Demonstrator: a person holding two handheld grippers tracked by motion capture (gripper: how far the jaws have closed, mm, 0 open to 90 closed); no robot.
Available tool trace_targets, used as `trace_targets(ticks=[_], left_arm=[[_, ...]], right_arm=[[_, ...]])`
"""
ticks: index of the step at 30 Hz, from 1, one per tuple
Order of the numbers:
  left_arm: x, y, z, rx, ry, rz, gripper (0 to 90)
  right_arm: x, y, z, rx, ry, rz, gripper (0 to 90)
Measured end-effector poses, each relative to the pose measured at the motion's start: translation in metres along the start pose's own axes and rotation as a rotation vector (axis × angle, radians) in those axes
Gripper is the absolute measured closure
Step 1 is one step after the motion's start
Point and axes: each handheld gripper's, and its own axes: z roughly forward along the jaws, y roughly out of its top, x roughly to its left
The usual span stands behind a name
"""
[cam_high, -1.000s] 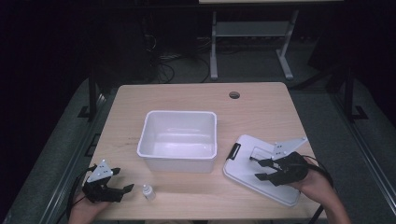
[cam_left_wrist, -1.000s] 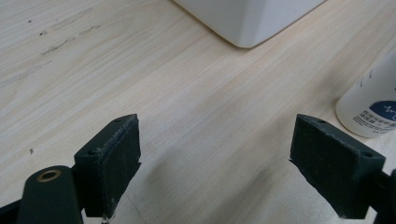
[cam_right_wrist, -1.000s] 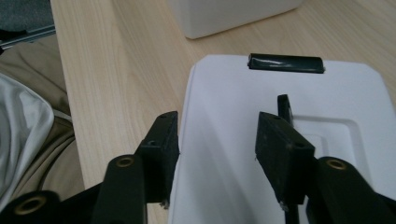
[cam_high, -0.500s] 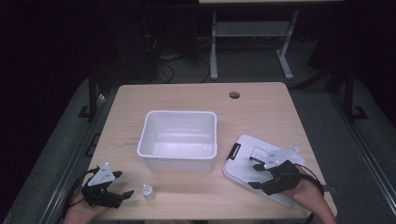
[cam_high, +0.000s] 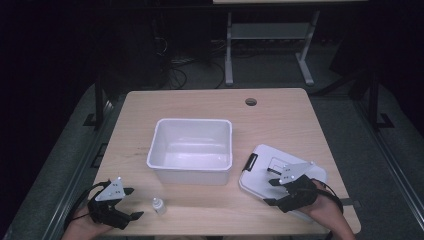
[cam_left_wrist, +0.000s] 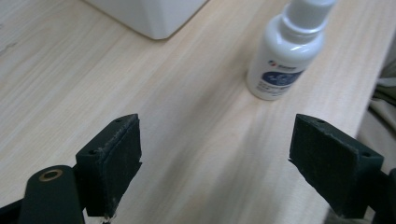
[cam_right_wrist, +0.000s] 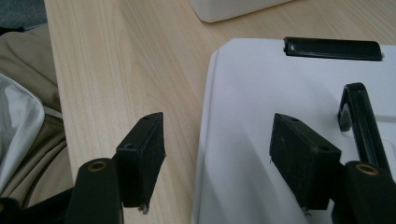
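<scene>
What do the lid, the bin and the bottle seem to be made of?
Lid: probably white plastic, smooth and slightly glossy, with moulded rounded edges and black latches.
Bin: likely the same white plastic; thin walls, soft sheen inside.
Bottle: apparently white plastic, glossy, with a printed blue label.

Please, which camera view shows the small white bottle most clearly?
The left gripper view shows the small white bottle best: it stands close, upright, and its blue label is visible. In the high view the bottle is tiny, between the left gripper and the white lid.
</scene>
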Motion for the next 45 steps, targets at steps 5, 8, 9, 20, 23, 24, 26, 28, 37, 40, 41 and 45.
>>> trace_targets(ticks=[5,8,9,20,23,24,26,28,37,40,41,45], left_arm=[[-0.004,0.009,-0.004,0.008,-0.025,0.036,16.7],[-0.007,0.013,-0.004,0.021,-0.046,0.066,19.1],[-0.007,0.015,-0.004,0.024,-0.052,0.071,19.9],[-0.014,0.032,0.001,0.049,-0.105,0.108,26.8],[-0.015,0.038,0.003,0.054,-0.121,0.118,29.6],[-0.016,0.039,0.003,0.055,-0.123,0.121,30.6],[-0.017,0.043,0.005,0.063,-0.131,0.131,31.6],[-0.018,0.047,0.007,0.070,-0.140,0.142,33.9],[-0.018,0.059,0.013,0.087,-0.160,0.160,39.4],[-0.017,0.061,0.015,0.091,-0.170,0.155,41.5],[-0.017,0.062,0.016,0.096,-0.176,0.149,42.3],[-0.017,0.063,0.020,0.115,-0.184,0.154,43.4]], right_arm=[[0.002,0.001,0.000,-0.006,-0.004,-0.001,34.1],[0.002,0.001,0.001,-0.004,-0.004,0.002,33.8],[0.002,0.001,0.001,-0.002,-0.002,0.001,33.9],[0.003,0.001,0.002,0.000,-0.005,-0.002,32.5],[0.003,0.001,0.002,0.004,-0.007,-0.003,32.3],[0.003,0.001,0.002,0.005,-0.007,-0.007,32.3],[0.003,0.001,0.002,0.002,-0.006,-0.006,32.3],[0.003,0.001,0.001,-0.003,-0.010,-0.011,32.3],[0.004,0.001,0.000,-0.008,-0.010,-0.012,32.3],[0.005,0.002,0.000,-0.007,-0.011,-0.015,32.3],[0.005,0.002,0.000,-0.007,-0.011,-0.016,32.3],[0.005,0.002,0.000,-0.004,-0.009,-0.013,32.3]])
